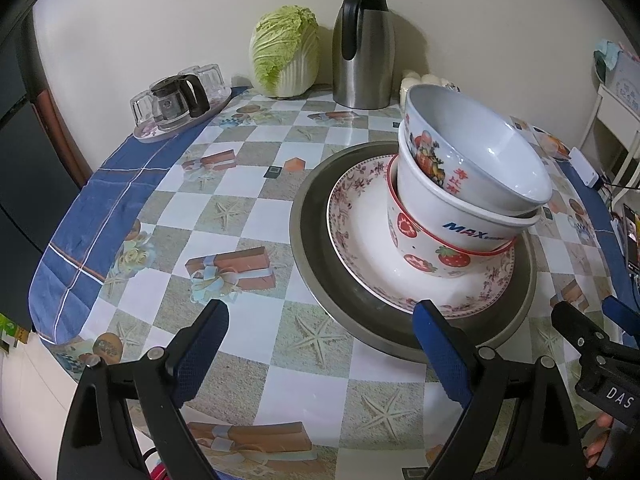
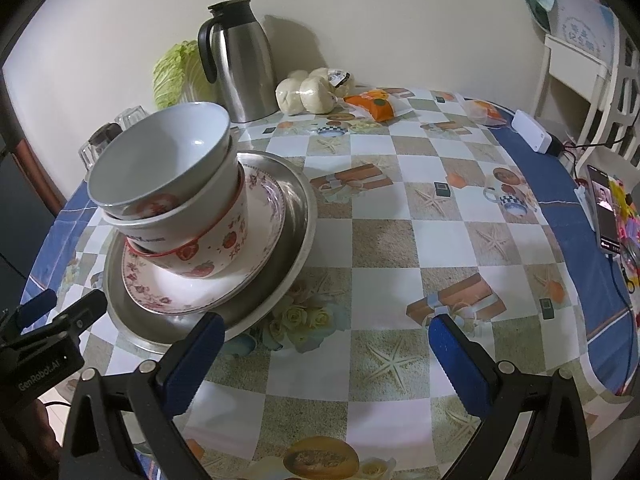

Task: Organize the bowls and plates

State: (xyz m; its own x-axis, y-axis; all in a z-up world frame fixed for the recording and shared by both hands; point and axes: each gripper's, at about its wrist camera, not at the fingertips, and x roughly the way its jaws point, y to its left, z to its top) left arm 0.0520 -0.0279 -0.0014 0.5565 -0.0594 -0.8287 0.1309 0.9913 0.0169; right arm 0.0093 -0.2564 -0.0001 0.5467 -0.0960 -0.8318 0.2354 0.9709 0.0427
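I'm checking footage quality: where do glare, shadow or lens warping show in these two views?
Left wrist: table edge bows strongly; the flask casts a wall shadow. Right wrist: glare streak on the flask, dark corners, shelf bent.

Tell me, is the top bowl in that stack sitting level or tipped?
Tipped. The top bowl leans in the bowl beneath, one rim edge higher than the other.
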